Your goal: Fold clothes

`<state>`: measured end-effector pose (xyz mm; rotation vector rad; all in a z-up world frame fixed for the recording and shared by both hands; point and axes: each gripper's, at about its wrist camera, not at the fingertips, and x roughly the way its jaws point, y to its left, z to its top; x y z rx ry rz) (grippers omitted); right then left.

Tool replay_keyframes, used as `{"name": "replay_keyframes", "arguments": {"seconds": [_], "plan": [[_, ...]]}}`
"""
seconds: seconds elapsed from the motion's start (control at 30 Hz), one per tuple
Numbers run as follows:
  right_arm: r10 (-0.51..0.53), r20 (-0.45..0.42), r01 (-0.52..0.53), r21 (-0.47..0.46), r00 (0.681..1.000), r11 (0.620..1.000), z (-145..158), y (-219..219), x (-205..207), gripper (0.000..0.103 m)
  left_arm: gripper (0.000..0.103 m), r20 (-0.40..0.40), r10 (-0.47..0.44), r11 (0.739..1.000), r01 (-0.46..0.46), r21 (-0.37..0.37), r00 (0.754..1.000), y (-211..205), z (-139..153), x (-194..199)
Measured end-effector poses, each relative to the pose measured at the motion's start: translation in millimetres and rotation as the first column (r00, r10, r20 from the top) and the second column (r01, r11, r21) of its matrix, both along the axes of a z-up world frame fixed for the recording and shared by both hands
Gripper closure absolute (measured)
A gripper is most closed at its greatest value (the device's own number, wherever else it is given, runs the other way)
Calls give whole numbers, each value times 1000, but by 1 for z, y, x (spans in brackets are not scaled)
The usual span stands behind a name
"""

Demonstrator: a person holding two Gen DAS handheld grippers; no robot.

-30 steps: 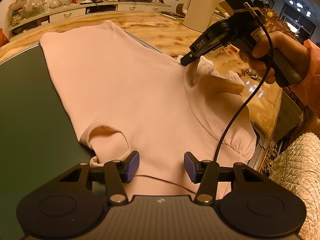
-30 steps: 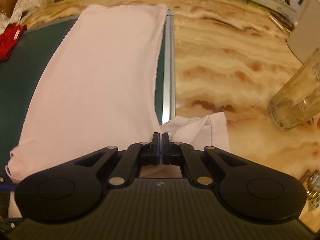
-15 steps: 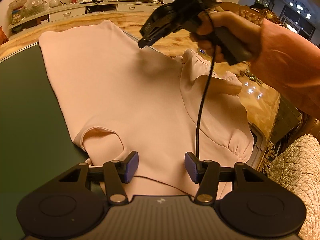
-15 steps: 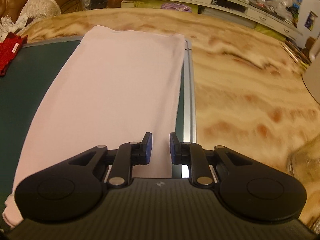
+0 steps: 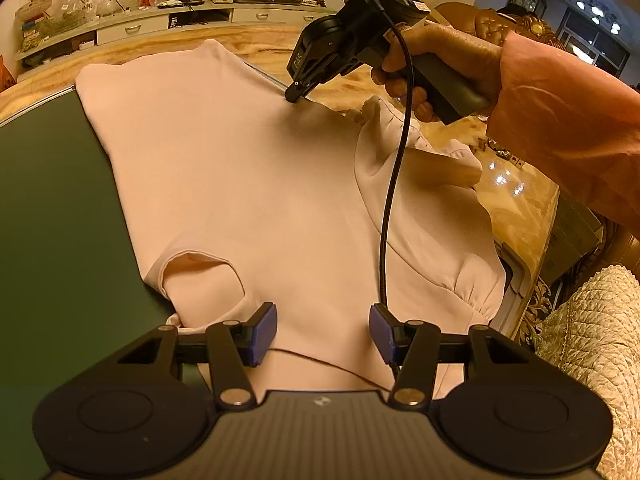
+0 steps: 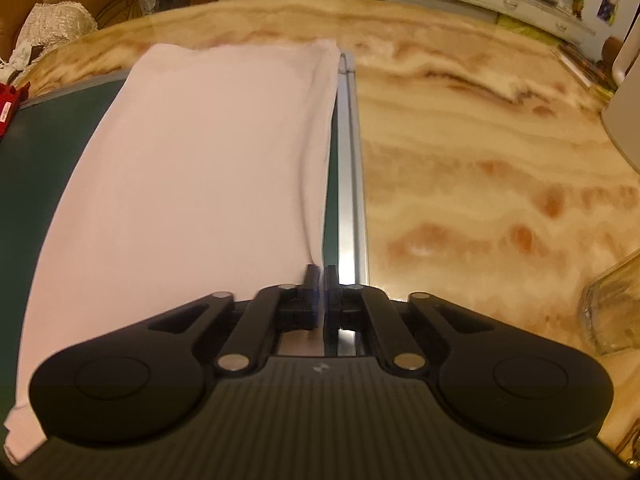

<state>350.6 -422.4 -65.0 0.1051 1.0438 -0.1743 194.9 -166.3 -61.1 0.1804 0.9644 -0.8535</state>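
The right claw (image 6: 320,276) has been shifted from the sleeve to the shirt's (image 5: 248,184) edge and is closing, nearly shut. Bare counter (image 6: 480,168) lies to its right. The left claw (image 5: 322,326) is kept half-open over the shirt.

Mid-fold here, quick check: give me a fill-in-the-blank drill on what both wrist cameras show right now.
1. The pale pink short-sleeved garment lies spread on a dark ____ mat.
2. The right gripper, jaws closing, sits at the garment's edge beside the mat's ____ metal rail.
3. The left gripper has its blue-padded jaws ____ above the garment, near the neckline.
4. A clear ____ jar stands on the marbled table.

Missing words: green; silver; open; glass
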Motion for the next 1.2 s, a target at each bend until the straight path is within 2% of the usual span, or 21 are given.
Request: {"name": "replay_keyframes", "arguments": {"seconds": [0.07, 0.2, 0.27, 0.37, 0.5, 0.63, 0.73, 0.87, 1.0, 1.13, 1.2], "plan": [[-9, 21, 9, 4, 1000, 1000, 4, -2, -4, 73, 46, -3, 4, 1000, -4, 4, 1000, 0, 1, 0], [-67, 124, 57, 86, 990, 995, 36, -19, -39, 73, 46, 18, 4, 1000, -4, 14, 1000, 4, 9, -6], [-99, 161, 81, 113, 982, 990, 52, -29, -74, 73, 46, 28, 6, 1000, -7, 13, 1000, 6, 14, -8], [-166, 185, 139, 152, 969, 979, 67, -49, -130, 64, 46, 32, 8, 1000, -8, 8, 999, 6, 19, -13], [-316, 148, 276, 241, 937, 930, 58, -85, -207, 59, 46, 35, -16, 1000, 16, 2, 999, -2, 25, -25], [-433, 96, 376, 353, 896, 857, 33, -110, -263, 59, 46, 38, -69, 998, 69, 7, 997, -21, 28, -39], [-460, 64, 398, 407, 885, 822, 17, -111, -276, 59, 46, 39, -110, 994, 110, 13, 993, -34, 28, -51], [-509, 4, 445, 481, 861, 756, -1, -112, -269, 59, 46, 30, -144, 989, 144, 29, 989, -48, 23, -62], [-538, -25, 482, 480, 843, 733, -16, -110, -268, 59, 46, 24, -171, 984, 169, 59, 985, -57, 17, -71], [-548, 18, 458, 527, 836, 716, -23, -111, -271, 59, 46, 27, -178, 982, 176, 74, 984, -61, 14, -75], [-532, 42, 431, 534, 846, 728, -25, -110, -266, 59, 46, 28, -178, 982, 176, 74, 984, -62, 13, -75]]}}
